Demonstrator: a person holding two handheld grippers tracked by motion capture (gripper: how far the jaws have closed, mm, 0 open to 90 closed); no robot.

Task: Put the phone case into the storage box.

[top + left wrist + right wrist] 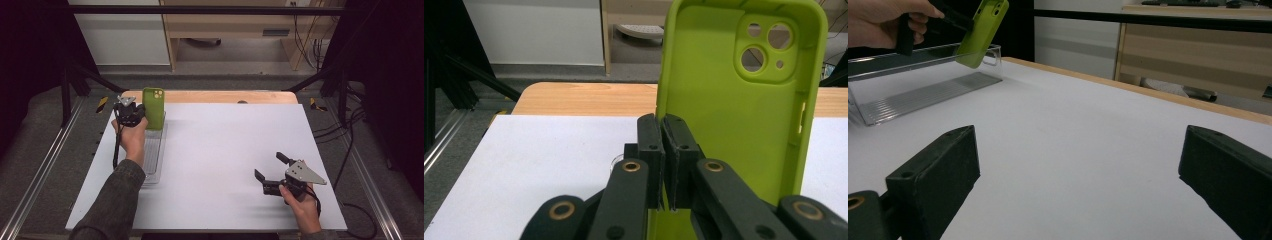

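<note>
A lime-green phone case (153, 107) stands upright over the far end of a clear plastic tray (152, 159) at the table's left. My left gripper (142, 113) is shut on the case's left edge; in the left gripper view its jaws (663, 137) pinch the rim, and the case (734, 115) shows its inside and camera cut-outs. My right gripper (270, 166) hovers open near the front right of the table, with nothing between its jaws (1088, 165). In the right gripper view the case (982, 32) hangs tilted above the tray (923, 92).
A white board (225, 145) covers the table, with a wooden strip (220, 96) along its far edge. Black frame bars and cables flank both sides. A wooden desk (1193, 50) stands beyond the table.
</note>
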